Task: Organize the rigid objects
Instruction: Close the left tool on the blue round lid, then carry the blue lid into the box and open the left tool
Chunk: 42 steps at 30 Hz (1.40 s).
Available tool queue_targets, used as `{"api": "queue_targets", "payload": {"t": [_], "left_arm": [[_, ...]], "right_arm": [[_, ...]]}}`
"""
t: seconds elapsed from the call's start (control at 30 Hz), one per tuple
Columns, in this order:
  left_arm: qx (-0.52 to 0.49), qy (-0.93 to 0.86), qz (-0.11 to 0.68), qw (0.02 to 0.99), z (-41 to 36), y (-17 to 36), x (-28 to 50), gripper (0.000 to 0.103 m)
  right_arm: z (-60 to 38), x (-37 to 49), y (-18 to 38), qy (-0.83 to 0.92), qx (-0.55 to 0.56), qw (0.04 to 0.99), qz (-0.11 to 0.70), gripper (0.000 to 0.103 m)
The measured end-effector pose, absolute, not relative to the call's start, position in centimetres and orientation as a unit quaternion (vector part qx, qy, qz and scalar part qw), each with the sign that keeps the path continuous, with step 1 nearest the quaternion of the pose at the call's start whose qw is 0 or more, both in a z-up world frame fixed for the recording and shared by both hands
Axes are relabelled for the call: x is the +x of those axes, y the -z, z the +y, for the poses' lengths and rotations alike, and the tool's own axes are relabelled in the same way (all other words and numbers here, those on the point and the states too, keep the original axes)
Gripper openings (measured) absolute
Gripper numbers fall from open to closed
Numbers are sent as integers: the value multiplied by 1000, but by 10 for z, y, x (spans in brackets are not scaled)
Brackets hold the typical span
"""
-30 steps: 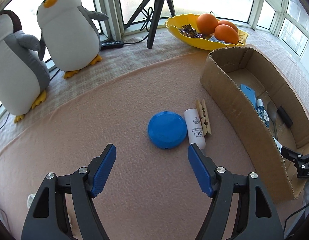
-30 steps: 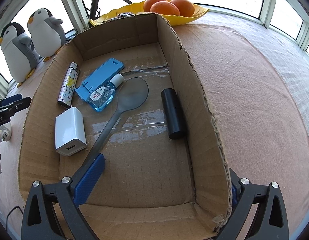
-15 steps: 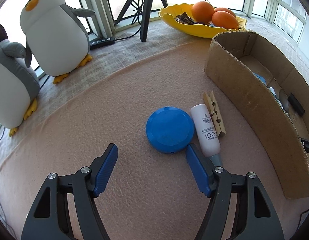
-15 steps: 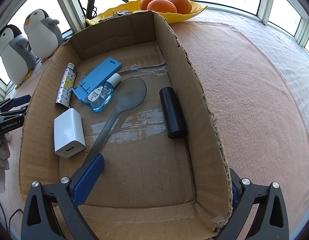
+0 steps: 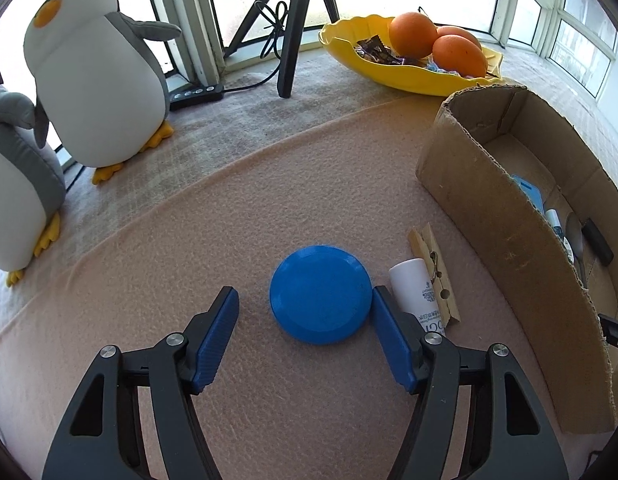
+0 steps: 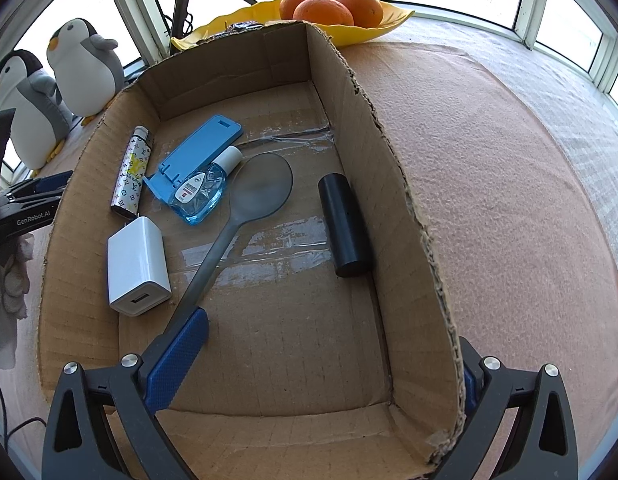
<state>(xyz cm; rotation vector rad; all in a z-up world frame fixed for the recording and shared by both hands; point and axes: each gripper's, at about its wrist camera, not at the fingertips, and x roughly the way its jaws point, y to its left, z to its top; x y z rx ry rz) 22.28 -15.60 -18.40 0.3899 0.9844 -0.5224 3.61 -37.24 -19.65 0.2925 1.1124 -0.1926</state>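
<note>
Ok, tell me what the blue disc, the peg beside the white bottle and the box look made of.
Blue disc: probably moulded plastic, matt, with an even colour and a smooth raised rim.
Peg: pale wood with a wire spring.
Box: brown corrugated cardboard with torn, ragged edges.

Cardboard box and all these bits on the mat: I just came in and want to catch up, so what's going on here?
A person is sorting small items into the cardboard box with handheld tongs. The left tongs have just been closing around the blue disc on the pink mat, not yet pressing it. A white tube and a clothespin lie beside the disc. The right tongs straddle the box's right wall. The box already holds a spoon, charger, lighter and black cylinder.
</note>
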Motion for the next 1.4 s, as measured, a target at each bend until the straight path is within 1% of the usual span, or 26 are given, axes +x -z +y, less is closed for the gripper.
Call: {"api": "queue_targets", "payload": {"t": [0.03, 0.1, 0.6, 0.87, 1.1, 1.4], "left_arm": [[181, 248, 465, 830, -156, 183, 223, 55], [182, 250, 465, 829, -158, 183, 222, 49], [169, 228, 478, 832, -148, 178, 215, 49], [149, 229, 464, 843, -145, 149, 205, 49], [147, 260, 444, 845, -171, 116, 187, 49], [156, 301, 434, 835, -220, 104, 159, 49]], "right_arm": [[-373, 36, 196, 91, 138, 835, 525, 101], [-372, 36, 196, 91, 138, 835, 525, 101], [-372, 37, 196, 91, 138, 835, 525, 102], [-372, 37, 196, 89, 136, 837, 523, 102], [-372, 37, 195, 89, 137, 836, 525, 102], [-369, 35, 196, 89, 136, 837, 523, 102]]}}
